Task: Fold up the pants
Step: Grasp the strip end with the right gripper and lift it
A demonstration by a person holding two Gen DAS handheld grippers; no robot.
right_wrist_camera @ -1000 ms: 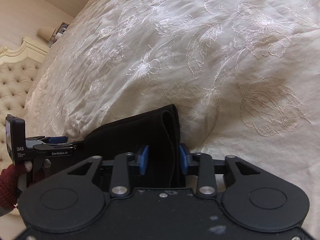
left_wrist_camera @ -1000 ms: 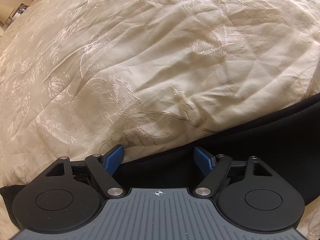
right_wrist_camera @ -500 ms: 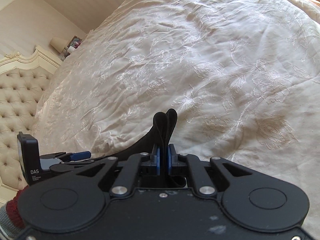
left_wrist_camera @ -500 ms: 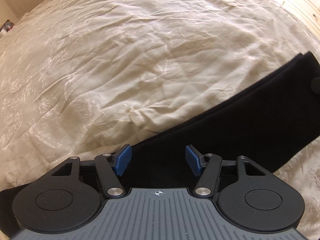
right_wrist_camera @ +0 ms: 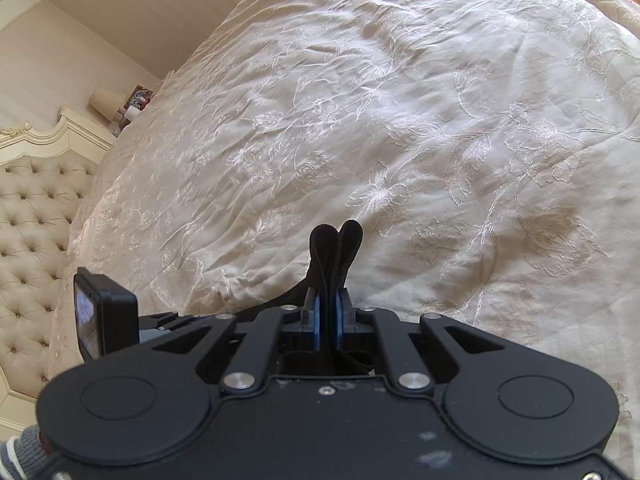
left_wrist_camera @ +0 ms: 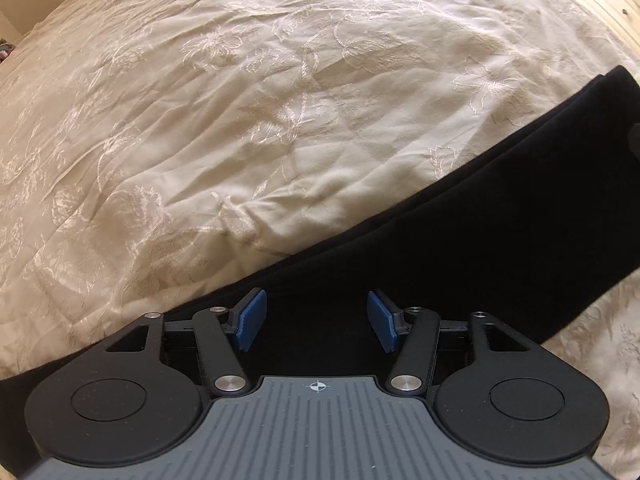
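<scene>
Black pants (left_wrist_camera: 480,248) lie as a long dark band across the cream bedspread (left_wrist_camera: 240,120), running from the lower left to the right edge of the left wrist view. My left gripper (left_wrist_camera: 316,316) hovers over that band, pointing steeply down. Its jaws are closing; black cloth shows in the gap, and the blue pads (left_wrist_camera: 252,316) stand clear of it. In the right wrist view my right gripper (right_wrist_camera: 329,314) is shut on a doubled fold of the pants (right_wrist_camera: 336,240), which sticks up past the pads.
The embroidered bedspread (right_wrist_camera: 440,120) fills both views. A tufted headboard (right_wrist_camera: 28,208) and a bedside lamp (right_wrist_camera: 106,100) are at the left. The left gripper's screen housing (right_wrist_camera: 108,312) sits beside my right gripper. A knitted sleeve (right_wrist_camera: 20,452) shows at the bottom left.
The right gripper's pads closed onto the pants fold and lifted it off the bedspread. The left gripper rose, its jaws narrowed, and more of the pants band came into view.
</scene>
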